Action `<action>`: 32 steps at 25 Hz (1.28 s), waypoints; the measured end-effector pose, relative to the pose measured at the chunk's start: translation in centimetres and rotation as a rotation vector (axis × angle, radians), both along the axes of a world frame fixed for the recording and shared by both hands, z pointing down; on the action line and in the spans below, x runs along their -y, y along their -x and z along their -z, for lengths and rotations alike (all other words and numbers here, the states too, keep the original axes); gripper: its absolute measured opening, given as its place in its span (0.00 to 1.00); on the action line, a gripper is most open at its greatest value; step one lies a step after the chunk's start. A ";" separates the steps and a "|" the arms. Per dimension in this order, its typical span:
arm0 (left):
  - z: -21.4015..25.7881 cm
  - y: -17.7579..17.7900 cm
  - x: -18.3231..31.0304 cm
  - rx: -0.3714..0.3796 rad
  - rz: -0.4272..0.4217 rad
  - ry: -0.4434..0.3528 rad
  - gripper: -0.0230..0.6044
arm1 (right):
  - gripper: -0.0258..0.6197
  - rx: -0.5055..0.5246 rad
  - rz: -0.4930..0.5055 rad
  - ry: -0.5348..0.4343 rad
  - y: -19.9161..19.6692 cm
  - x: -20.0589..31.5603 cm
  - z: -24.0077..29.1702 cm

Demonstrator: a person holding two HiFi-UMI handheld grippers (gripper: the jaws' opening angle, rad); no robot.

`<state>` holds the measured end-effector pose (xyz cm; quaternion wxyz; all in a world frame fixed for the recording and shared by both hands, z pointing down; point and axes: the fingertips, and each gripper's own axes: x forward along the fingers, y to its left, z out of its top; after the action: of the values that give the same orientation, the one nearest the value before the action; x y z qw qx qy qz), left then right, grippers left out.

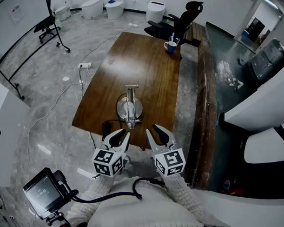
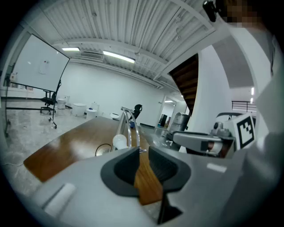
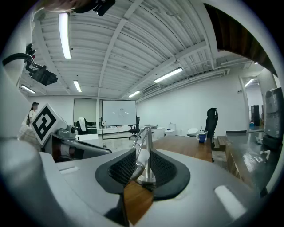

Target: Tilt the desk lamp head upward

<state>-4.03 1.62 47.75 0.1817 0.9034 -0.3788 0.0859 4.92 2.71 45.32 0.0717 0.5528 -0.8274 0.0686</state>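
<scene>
Lamp (image 1: 129,108) | standing just ahead, between left tongs (image 1: 120,135) and right tongs (image 1: 155,132), arm running away from them | right lining up squarely | both hanging released, empty

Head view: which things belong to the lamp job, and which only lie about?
For the job: lamp; left gripper and right gripper, both open and short of the lamp.
Lying about: mug; chair; power strip on the floor. The table only bears the lamp and mug.
</scene>
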 end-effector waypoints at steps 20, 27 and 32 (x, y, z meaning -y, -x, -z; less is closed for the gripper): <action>-0.7 -4.0 5.7 -0.023 -0.468 0.163 0.30 | 0.30 0.064 0.521 0.200 2.6 15.1 -5.2; -1.3 -4.6 7.6 -0.060 -0.509 0.202 0.18 | 0.34 0.151 0.669 0.226 5.0 18.6 -5.9; -1.3 -4.2 7.3 -0.123 -0.557 0.235 0.16 | 0.33 0.131 0.722 0.208 6.5 18.7 -6.2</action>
<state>0.16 -5.64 49.04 0.2770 0.9488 -0.0923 0.1210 -1.61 -15.99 51.48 0.0942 0.2098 -0.9603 0.1579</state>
